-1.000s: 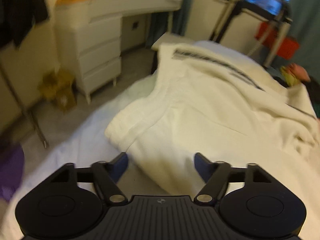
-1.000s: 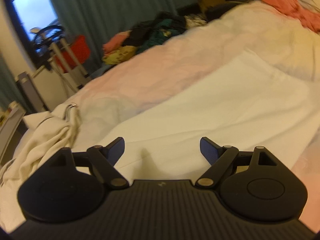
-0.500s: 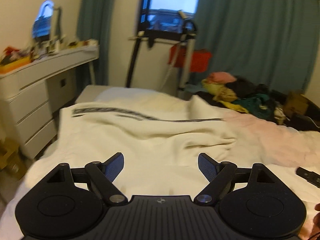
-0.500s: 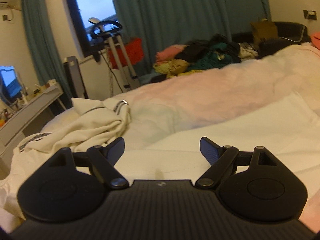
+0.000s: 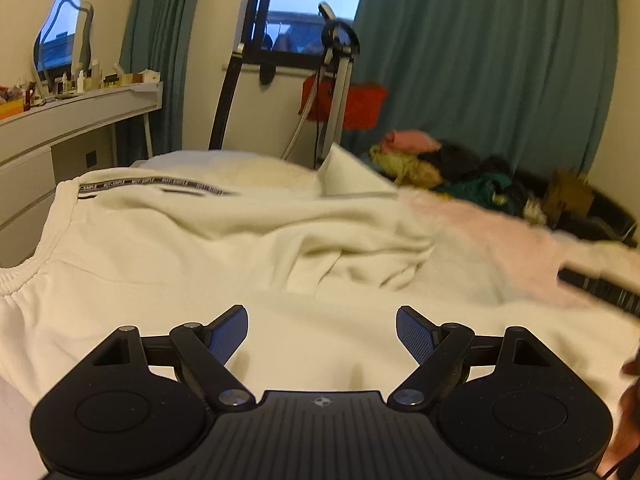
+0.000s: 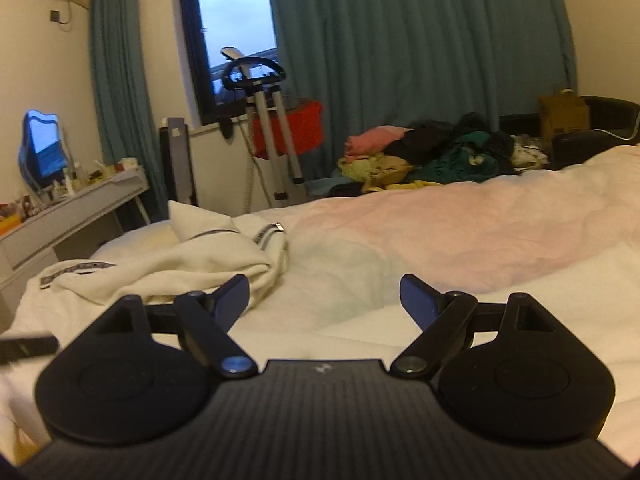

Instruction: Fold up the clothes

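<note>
A cream-white garment (image 5: 168,248) with a black lettered band lies spread and rumpled on the bed; it also shows in the right wrist view (image 6: 160,268) at the left. My left gripper (image 5: 322,334) is open and empty, just above the garment's near flat part. My right gripper (image 6: 324,300) is open and empty, above the white sheet to the right of the garment. The right gripper's dark edge (image 5: 600,288) shows blurred at the right of the left wrist view.
A pale pink duvet (image 6: 460,232) covers the bed beyond. A heap of coloured clothes (image 6: 432,156) lies at the far side by teal curtains. A white dresser (image 5: 60,128) with a mirror stands left. An exercise machine (image 6: 264,128) and red basket stand under the window.
Both grippers have tilted up from looking down at the bed and floor to looking level across the room. Both stayed open and empty.
</note>
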Tool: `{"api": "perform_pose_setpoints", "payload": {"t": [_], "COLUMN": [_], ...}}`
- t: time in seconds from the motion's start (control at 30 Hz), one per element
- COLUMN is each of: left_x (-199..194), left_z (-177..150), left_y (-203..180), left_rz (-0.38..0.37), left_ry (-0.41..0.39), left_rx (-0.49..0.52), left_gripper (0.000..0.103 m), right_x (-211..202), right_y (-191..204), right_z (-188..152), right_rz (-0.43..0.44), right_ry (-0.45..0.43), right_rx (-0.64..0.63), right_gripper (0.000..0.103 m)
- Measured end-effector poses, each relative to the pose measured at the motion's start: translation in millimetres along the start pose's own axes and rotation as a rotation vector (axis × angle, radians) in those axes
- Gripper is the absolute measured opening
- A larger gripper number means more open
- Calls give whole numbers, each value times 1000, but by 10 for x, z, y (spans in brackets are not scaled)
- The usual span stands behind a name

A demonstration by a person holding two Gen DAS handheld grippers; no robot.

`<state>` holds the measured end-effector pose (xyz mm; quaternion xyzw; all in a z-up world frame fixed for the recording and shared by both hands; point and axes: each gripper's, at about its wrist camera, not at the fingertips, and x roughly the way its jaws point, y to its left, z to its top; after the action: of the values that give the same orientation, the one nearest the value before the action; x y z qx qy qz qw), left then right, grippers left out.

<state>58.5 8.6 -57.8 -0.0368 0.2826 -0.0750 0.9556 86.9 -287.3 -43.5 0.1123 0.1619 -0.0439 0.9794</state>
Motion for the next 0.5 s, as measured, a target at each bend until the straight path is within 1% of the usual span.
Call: {"api": "perform_pose_setpoints", "payload": {"t": [0.07, 0.13, 0.2, 0.23, 0.3, 0.37, 0.43, 0.5], "left_x": [53, 112, 156, 176, 214, 213, 198, 226], "left_z": [-47, -72, -93, -95, -89, -95, -111, -126], "left_y": [0, 34, 61, 73, 100, 183, 258, 293], "left_rz": [21, 22, 20, 35, 81, 100, 117, 151], "left_ry": [4, 17, 33, 48, 86, 103, 111, 130], "left_rx": [9, -12, -36, -36, -25, -55, -82, -77], "left_gripper": [83, 83, 83, 83, 82, 82, 82, 82], "right_x": [46, 119, 263, 362, 577, 758, 876, 1027], "right_y": [35, 45, 10, -27, -172, -338, -435, -522], "right_z": [-8, -31, -68, -90, -137, -142, -114, -79], "right_rz": [19, 42, 72, 87, 110, 126, 152, 213], "right_ry": [-4, 6, 41, 69, 138, 178, 182, 174], "right_rx": [-10, -5, 29, 61, 169, 281, 360, 472], "right_gripper": [84, 84, 84, 84, 83, 83, 80, 78]}}
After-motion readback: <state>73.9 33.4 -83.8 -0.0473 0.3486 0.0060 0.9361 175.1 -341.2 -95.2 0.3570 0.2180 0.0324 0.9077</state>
